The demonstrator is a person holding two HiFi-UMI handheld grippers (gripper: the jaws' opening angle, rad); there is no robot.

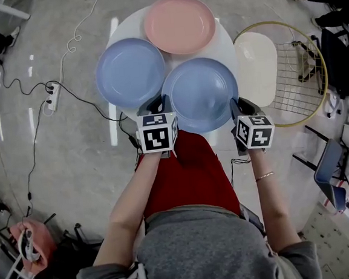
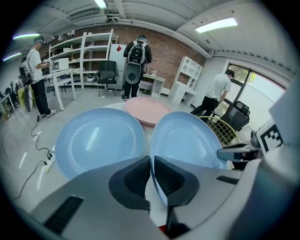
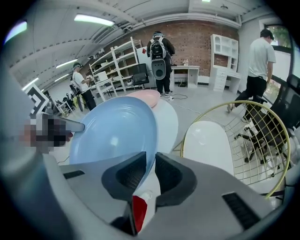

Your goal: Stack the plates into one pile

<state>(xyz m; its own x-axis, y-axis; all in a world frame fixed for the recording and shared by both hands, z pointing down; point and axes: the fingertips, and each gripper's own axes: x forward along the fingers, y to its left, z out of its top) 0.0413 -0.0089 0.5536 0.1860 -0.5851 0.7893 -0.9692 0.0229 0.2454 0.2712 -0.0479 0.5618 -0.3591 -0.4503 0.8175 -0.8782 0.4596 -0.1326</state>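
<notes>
The near blue plate [image 1: 199, 93] is shown at the front of the round white table [image 1: 127, 26], with its front rim reaching past the table's edge above the person's red garment. It is held at two points. The left gripper [image 2: 152, 169] is closed on the plate's front-left rim, which is seen running between the two dark pads. The right gripper [image 3: 151, 171] is clamped in the same way on the plate's right rim, and from that gripper's view the plate is seen tilted. Whether the plate's underside rests on the tabletop cannot be told.

A second blue plate [image 1: 130, 72] is seen lying flat just beside it to the left, and a pink plate [image 1: 179, 25] is seen just beyond both, at the table's far side. A white chair [image 1: 256, 68] with a yellow wire frame is placed to the right of the table, and a power strip [image 1: 52, 97] with its cables is seen on the floor to the left. Several people are visible by shelves and desks in the background.
</notes>
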